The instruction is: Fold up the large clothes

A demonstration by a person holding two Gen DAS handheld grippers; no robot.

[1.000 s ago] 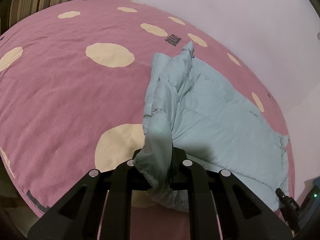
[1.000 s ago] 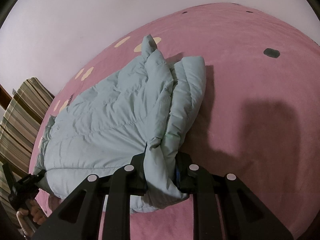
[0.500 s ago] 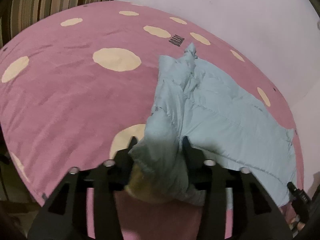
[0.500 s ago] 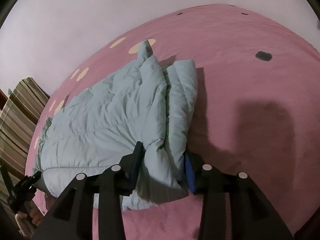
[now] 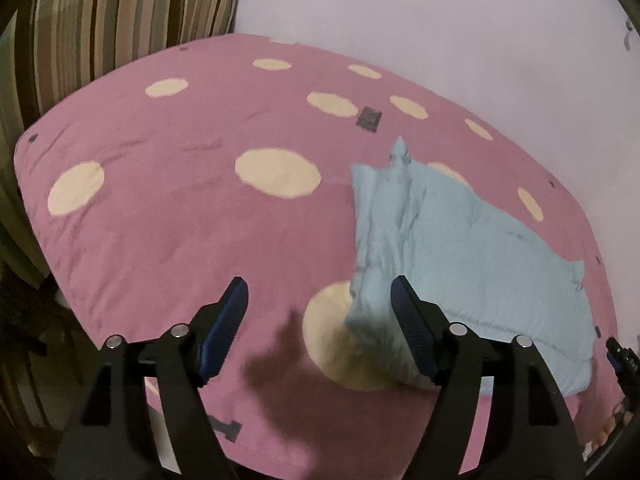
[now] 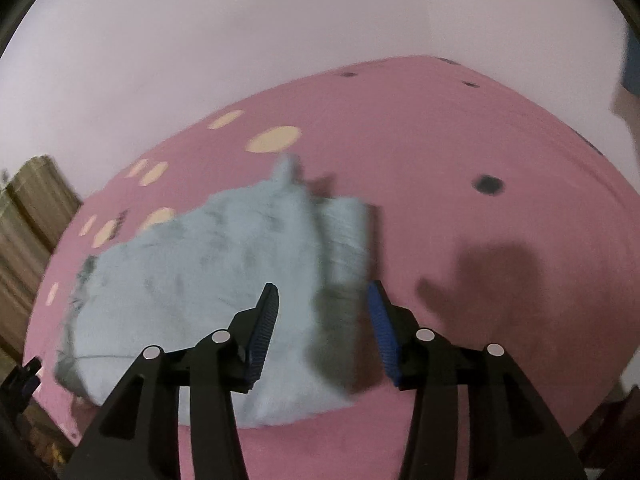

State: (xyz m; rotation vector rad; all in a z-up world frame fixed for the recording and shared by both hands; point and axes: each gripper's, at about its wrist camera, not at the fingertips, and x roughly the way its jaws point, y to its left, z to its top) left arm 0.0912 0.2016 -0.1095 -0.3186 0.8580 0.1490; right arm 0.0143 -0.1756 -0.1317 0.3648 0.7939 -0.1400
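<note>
L gripper (image 5: pixel 318 312) & R gripper (image 6: pixel 322 312) opening, jacket (image 5: pixel 460 264) released

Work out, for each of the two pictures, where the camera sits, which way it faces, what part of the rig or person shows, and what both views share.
Left wrist: sits on the left gripper, facing down across the pink spotted bedspread toward a striped curtain; its opening fingers show, the light blue padded jacket beside one pad.
Right wrist: sits on the right gripper, facing down over the jacket toward a plain wall; its opening fingers show, blurred.
Shared: jacket, bedspread, wall.
</note>
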